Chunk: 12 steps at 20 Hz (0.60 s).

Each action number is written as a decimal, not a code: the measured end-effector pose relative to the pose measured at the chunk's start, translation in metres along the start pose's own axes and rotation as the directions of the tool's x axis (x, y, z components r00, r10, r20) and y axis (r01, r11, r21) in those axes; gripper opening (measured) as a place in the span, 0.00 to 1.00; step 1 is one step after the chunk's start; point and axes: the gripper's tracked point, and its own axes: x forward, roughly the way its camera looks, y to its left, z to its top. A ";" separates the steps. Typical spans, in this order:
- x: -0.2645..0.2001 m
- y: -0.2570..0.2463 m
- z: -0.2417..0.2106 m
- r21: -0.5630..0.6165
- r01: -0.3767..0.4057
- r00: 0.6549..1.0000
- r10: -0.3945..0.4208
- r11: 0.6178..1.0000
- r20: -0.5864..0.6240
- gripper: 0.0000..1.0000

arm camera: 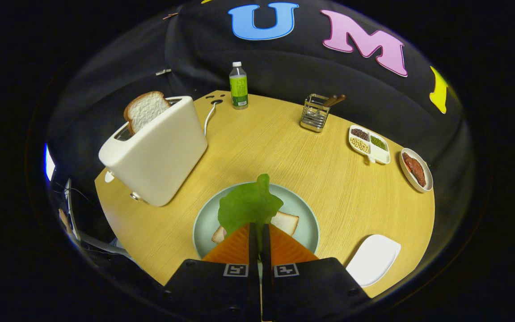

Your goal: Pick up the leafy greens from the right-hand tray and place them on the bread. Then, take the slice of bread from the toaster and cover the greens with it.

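Green leaf (248, 205) pinched by its stem between nearly closed fingers (235, 246), hanging over bread slice (284, 222) on pale green plate (306, 223). Second slice (145, 111) upright in white toaster (159, 152), far left. White tray (373, 259) near right.

The green leaf (249, 206) covers most of the bread on the plate (204, 223); only two corners of that bread (285, 222) peek out. The claw (259, 232) hides the leaf's bottom end, so its fingers look pressed together on it. The toaster (157, 150) hides the lower half of its bread slice (145, 110). The food in the small dishes (369, 143) is too tiny to name.
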 end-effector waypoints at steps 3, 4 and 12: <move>0.009 0.002 -0.006 0.002 0.009 1.000 -0.009 1.000 -0.027 0.09; 0.011 0.001 -0.007 0.005 0.012 0.999 -0.012 1.000 -0.031 0.09; 0.018 0.003 -0.006 0.027 0.040 0.998 -0.039 0.999 -0.043 0.69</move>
